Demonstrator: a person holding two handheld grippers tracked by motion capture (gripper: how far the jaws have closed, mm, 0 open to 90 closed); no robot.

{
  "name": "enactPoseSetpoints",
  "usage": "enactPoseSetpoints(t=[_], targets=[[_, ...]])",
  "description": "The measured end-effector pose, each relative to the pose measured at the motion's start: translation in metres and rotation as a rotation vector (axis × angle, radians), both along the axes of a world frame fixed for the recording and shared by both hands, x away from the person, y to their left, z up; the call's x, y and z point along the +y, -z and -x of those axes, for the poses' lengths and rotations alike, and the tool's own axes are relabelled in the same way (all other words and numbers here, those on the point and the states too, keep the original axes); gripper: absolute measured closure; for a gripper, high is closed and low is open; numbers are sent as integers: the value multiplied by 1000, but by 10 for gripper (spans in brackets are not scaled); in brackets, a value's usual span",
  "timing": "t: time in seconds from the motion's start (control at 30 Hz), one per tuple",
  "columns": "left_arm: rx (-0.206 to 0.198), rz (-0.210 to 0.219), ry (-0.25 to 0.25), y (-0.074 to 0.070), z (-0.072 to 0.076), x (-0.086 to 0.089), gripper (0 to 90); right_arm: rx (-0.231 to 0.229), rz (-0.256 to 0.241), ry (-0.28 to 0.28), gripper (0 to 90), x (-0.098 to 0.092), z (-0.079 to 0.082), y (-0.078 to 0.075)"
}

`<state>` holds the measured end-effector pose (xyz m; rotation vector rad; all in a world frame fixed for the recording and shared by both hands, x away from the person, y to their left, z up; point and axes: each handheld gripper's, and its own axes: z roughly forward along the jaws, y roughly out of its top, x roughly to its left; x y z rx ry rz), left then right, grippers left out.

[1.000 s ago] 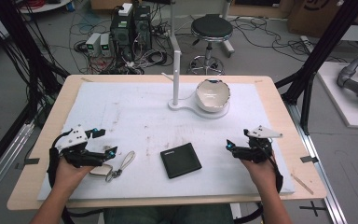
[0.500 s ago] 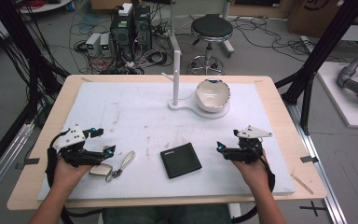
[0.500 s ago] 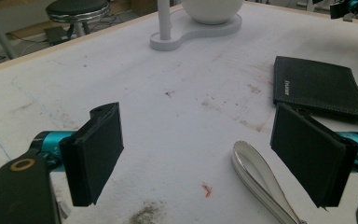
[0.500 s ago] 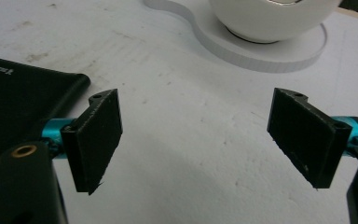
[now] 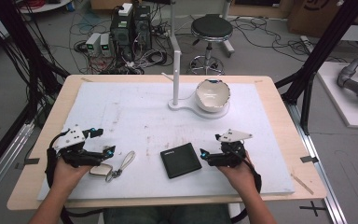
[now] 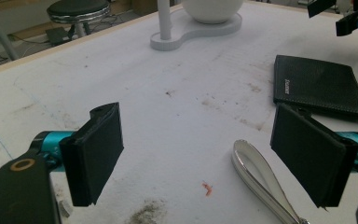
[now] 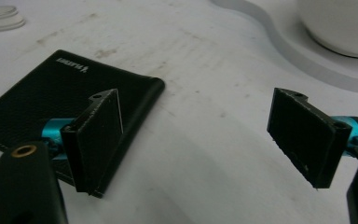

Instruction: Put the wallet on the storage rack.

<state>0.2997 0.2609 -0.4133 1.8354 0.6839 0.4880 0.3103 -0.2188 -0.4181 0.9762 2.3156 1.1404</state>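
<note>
The right gripper (image 5: 204, 155) had slid leftward across the surface (image 5: 140, 112) over the last second, closing from a spot well apart from the wallet (image 5: 181, 160) to one just beside its right edge. In the right gripper view its fingers (image 7: 98, 140) stood released and wide, the near finger already over the wallet's corner (image 7: 74, 93), the far one out over bare surface toward the bowl (image 7: 345, 23) on its white stand. Nothing was caught between them. The left gripper (image 5: 107, 150) had kept its place, its fingers (image 6: 95, 151) likewise released and spread; a keyring strap (image 6: 261, 177) lay on the surface just inside the far finger, and the wallet (image 6: 317, 86) lay beyond that finger. In the high view a small pale tag (image 5: 100, 170) lay under the left hand (image 5: 67, 172), at the end of the strap loop (image 5: 126, 161). The wallet itself had not moved; it lay flat and closed between the two grippers, nearer the right. The shift suggested that the wallet was the thing being gone for, with the right fingers lining up on its edge, though a flat thing lying flush on the surface would likely need a lift at one side before they could close on it.
</note>
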Motion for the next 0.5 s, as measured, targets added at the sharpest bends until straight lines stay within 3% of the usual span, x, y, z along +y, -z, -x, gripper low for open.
enactPoseSetpoints(t=[0.23, 0.5], targets=[[2, -7, 1, 1, -1, 0, 169, 41, 28, -67, 181, 24, 1, 8], [1, -3, -7, 1, 0, 1, 169, 89, 20, -80, 181, 32, -3, 13]])
